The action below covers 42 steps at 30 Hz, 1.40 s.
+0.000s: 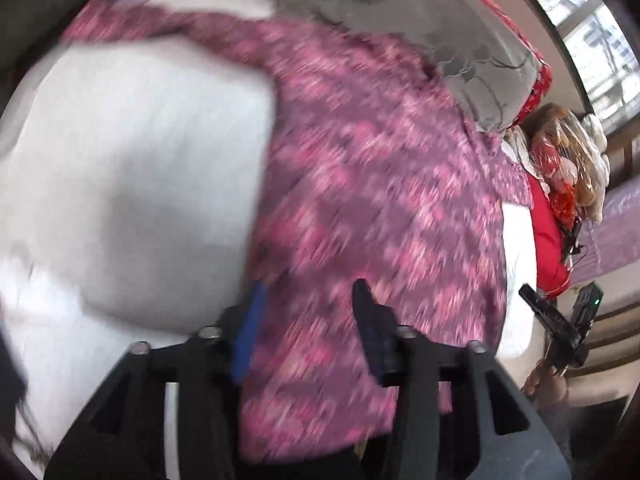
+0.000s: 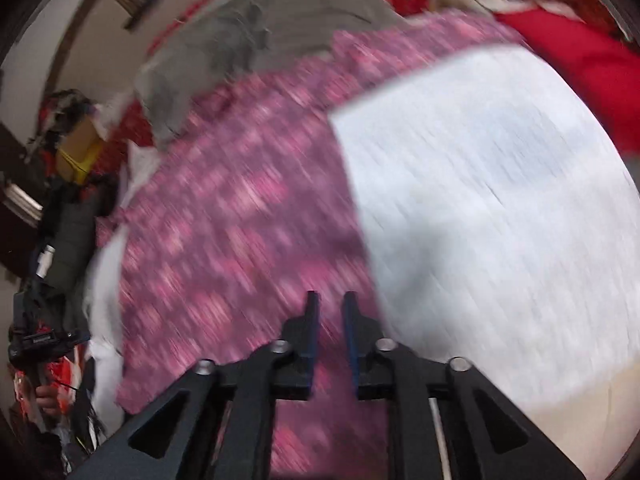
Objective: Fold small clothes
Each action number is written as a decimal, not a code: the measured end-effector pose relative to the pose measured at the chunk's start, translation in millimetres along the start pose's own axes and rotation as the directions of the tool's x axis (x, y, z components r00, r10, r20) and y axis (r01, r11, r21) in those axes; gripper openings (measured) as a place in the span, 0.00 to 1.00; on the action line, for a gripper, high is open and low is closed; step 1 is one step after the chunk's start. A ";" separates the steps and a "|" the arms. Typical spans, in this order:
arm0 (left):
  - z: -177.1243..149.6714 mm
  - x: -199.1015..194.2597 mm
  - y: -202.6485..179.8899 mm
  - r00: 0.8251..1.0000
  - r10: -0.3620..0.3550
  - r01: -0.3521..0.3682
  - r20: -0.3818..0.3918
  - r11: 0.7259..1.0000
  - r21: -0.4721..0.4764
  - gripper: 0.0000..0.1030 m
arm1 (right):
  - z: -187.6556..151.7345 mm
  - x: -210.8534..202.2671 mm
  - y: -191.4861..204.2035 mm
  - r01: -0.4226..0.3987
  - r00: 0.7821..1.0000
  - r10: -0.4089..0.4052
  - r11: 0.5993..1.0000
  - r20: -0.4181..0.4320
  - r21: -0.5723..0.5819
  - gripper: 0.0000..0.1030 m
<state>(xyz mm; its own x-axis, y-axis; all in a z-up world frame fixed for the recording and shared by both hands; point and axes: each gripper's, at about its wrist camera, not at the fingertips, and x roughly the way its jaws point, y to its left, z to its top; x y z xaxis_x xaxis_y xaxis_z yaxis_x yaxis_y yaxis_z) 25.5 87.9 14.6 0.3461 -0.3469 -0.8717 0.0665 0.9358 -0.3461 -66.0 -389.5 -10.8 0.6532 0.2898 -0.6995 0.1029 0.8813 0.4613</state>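
The white cloth (image 2: 500,216) is laid flat on the pink cover (image 2: 240,220), nothing is pinched by the spread left gripper (image 1: 308,312) or right gripper (image 2: 331,312), so a fold could be missed if only the cover is grabbed.

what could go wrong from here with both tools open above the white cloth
Both views are blurred, so judging a grab point on the white cloth is hard. The left tool and right tool hold nothing over the pink patterned bedspread, so a pinch may catch that instead. The grey cloth lies close by.
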 end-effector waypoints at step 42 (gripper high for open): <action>145.1 145.8 -88.9 0.999 0.026 -0.028 0.027 0.998 0.058 0.45 | 267.9 10.4 -273.8 0.154 0.833 -0.429 0.787 0.350 0.597 0.09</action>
<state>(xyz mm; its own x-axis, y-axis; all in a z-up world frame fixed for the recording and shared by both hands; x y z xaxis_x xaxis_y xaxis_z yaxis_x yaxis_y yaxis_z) 205.8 -37.0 -31.4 0.3729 -0.3203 -0.8708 0.1111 0.9472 -0.3009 113.5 -727.8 1.9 0.7627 -0.2670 -0.5890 0.6295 0.5153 0.5815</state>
